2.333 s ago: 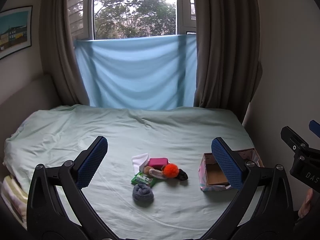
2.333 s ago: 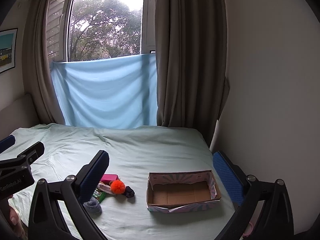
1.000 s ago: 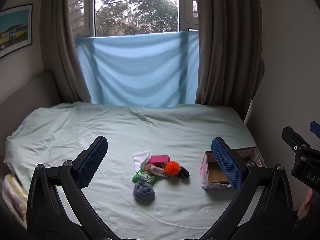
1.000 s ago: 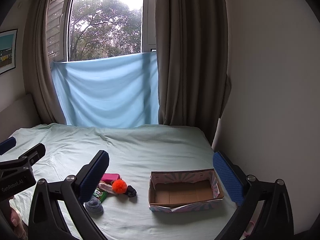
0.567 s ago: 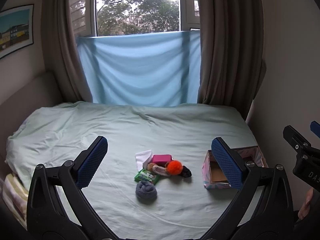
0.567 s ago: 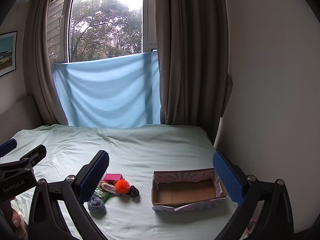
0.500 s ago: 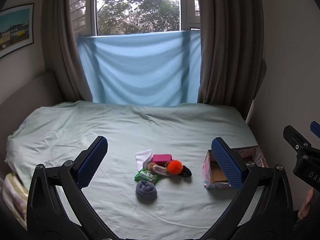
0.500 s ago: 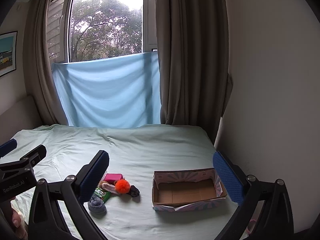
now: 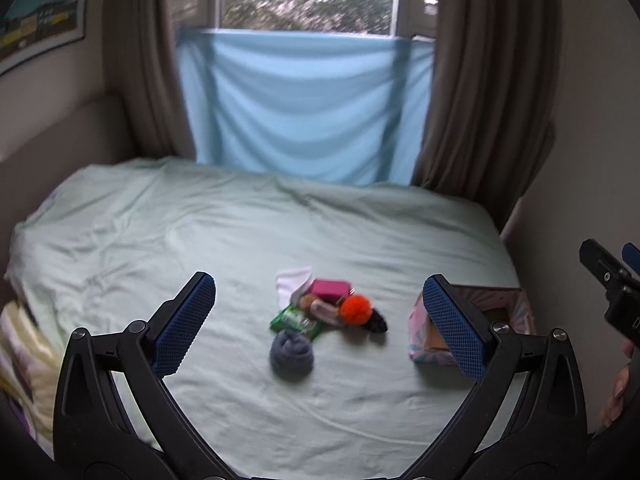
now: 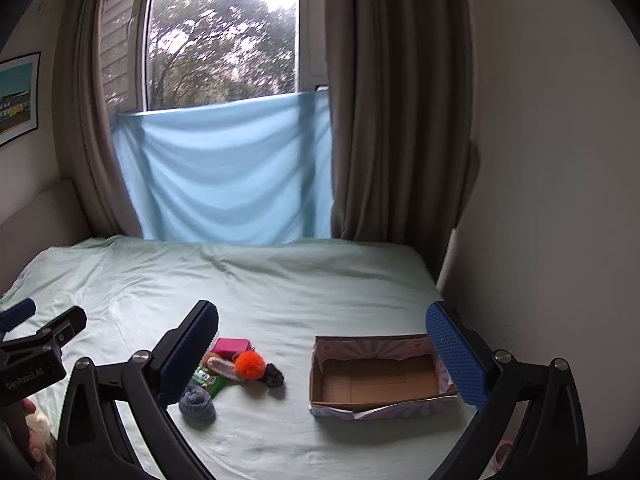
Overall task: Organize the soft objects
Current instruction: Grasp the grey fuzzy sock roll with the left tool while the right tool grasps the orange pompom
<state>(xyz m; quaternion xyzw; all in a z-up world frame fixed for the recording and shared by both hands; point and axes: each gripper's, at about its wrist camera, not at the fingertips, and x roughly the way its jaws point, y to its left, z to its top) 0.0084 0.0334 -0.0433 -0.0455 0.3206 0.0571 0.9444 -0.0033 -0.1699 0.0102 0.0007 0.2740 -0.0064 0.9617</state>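
Note:
A small pile of soft things lies on the pale green bed: a grey rolled sock [image 9: 291,354] [image 10: 197,401], an orange pompom [image 9: 354,309] [image 10: 249,364], a pink pouch [image 9: 330,288] [image 10: 230,346], a green packet [image 9: 294,321] [image 10: 208,381], a white cloth [image 9: 291,279] and a black sock [image 9: 377,323] [image 10: 273,374]. An empty patterned cardboard box [image 10: 376,376] [image 9: 480,320] stands right of the pile. My left gripper [image 9: 318,322] is open and empty, well short of the pile. My right gripper [image 10: 326,360] is open and empty, facing the box.
The bed sheet [image 10: 280,280] spreads wide to the window. A blue cloth [image 10: 224,172] and brown curtains [image 10: 392,120] hang behind it. A wall [image 10: 540,200] runs close along the bed's right side. Bedding [image 9: 20,352] hangs off the left edge.
Both views have shifted slightly and tilted down. The pile and box sit a little closer and more central. Both grippers stay open.

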